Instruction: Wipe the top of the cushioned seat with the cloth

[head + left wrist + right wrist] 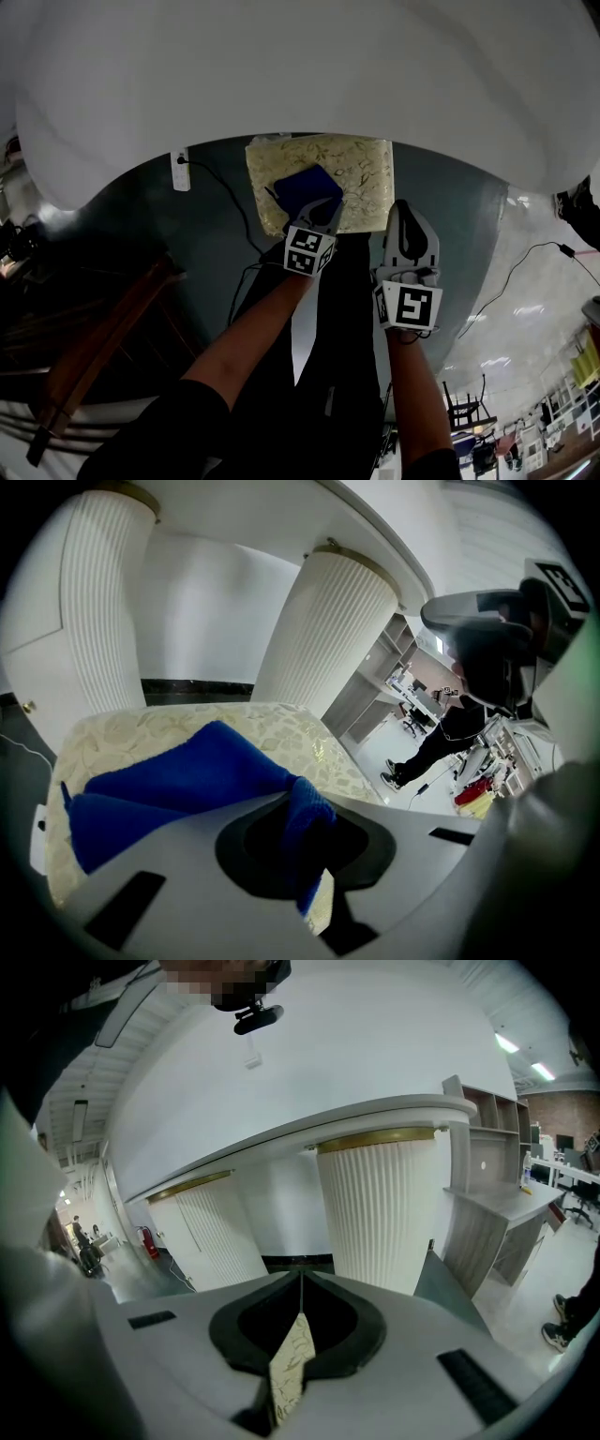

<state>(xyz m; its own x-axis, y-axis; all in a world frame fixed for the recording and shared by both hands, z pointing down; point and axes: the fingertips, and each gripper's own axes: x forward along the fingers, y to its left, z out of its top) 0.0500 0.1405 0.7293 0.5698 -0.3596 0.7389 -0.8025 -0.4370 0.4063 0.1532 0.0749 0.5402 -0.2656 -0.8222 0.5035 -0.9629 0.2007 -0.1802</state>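
Cloth (pixel 302 187) pinched in the left gripper (pixel 323 210), lying on the cushioned seat (pixel 361 164); right gripper (pixel 403 210), jaws pressed together, at the seat's near edge. Best now: press flat, sweep overlapping strokes.

**Left grey two-jaw gripper** (pixel 323 211): jaws clamped on a fold of blue cloth (pixel 187 780). Its marker cube (pixel 309 251) faces up. The bare left forearm (pixel 248 333) trails behind it on a slant, ending in a dark sleeve.

**Right grey two-jaw gripper** (pixel 405 208): jaws pressed together, nothing gripped. It sits just beside the left gripper, tips about level. The bare right forearm (pixel 420 394) runs straight behind.
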